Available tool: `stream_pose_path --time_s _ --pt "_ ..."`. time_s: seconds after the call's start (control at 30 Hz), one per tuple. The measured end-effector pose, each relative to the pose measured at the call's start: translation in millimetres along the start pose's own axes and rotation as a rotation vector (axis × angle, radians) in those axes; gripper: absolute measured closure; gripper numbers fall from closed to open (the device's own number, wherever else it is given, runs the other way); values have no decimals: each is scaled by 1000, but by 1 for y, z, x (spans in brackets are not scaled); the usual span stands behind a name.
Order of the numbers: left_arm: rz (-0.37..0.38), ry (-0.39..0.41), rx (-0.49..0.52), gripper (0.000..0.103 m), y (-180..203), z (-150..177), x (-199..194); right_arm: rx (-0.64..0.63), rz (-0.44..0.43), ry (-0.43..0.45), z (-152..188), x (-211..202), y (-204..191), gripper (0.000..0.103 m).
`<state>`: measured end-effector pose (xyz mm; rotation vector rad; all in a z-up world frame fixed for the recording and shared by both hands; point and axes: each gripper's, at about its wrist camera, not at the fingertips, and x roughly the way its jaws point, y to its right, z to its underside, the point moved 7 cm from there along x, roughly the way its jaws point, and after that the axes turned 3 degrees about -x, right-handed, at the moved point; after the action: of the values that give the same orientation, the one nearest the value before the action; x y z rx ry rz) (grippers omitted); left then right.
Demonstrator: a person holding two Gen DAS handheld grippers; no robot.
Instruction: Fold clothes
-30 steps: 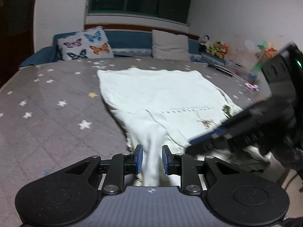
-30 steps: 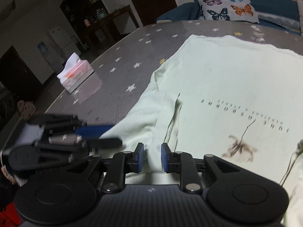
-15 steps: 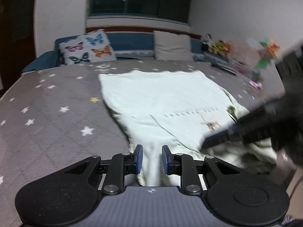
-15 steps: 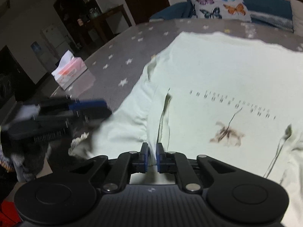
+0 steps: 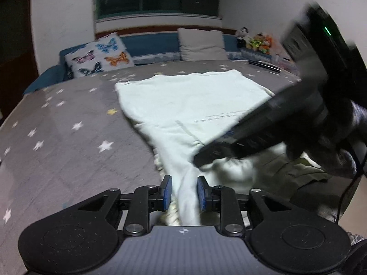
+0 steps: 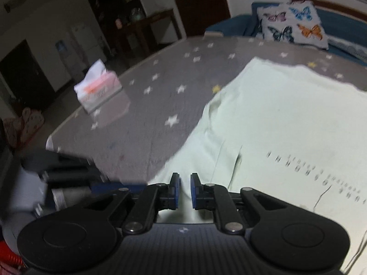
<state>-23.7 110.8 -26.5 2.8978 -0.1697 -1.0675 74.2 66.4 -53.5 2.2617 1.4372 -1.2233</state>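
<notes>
Left wrist view: your left gripper (image 5: 182, 193) sits low and level, jaws partly open astride a sleeve of the pale T-shirt (image 5: 190, 100) spread on the starred bedcover (image 5: 68, 137). Your right gripper (image 6: 182, 191), narrowly parted, straddles cloth; grip uncertain.

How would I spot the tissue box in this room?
Start at the grey star-patterned bedspread. Near its edge, away from the pale green T-shirt, sits the white-and-pink tissue box: the only boxy thing there, a tissue sticking out on top.
</notes>
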Motion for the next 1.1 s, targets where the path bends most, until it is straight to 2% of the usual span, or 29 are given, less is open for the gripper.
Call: stream_pose_path --time_s 0.1,0.43,0.63,0.7,0.77,0.83,1.03,1.1 --pt "-8 1 -35 68 -11 2 -6 -13 19 -16 13 -5 1 92" --pt "-38 74 -135 70 -25 -18 -18 -34 31 -5 24 -24 -6 90" --pt "5 13 -79 70 -6 -8 -2 -73 32 6 24 -26 -16 86" --pt "14 -13 -97 72 -8 -1 2 -65 33 9 24 -27 -15 84" --pt "27 -26 -110 87 -7 5 4 -55 33 12 25 -28 -13 84" --pt "19 -15 -115 92 -7 8 2 -44 29 -2 27 -25 -11 84" --pt "-12 22 -158 93 -18 5 -12 -62 4 17 21 -24 -20 82" --pt "-20 29 -161 90 -20 2 -15 -58 -6 4 22 -19 -21 82"
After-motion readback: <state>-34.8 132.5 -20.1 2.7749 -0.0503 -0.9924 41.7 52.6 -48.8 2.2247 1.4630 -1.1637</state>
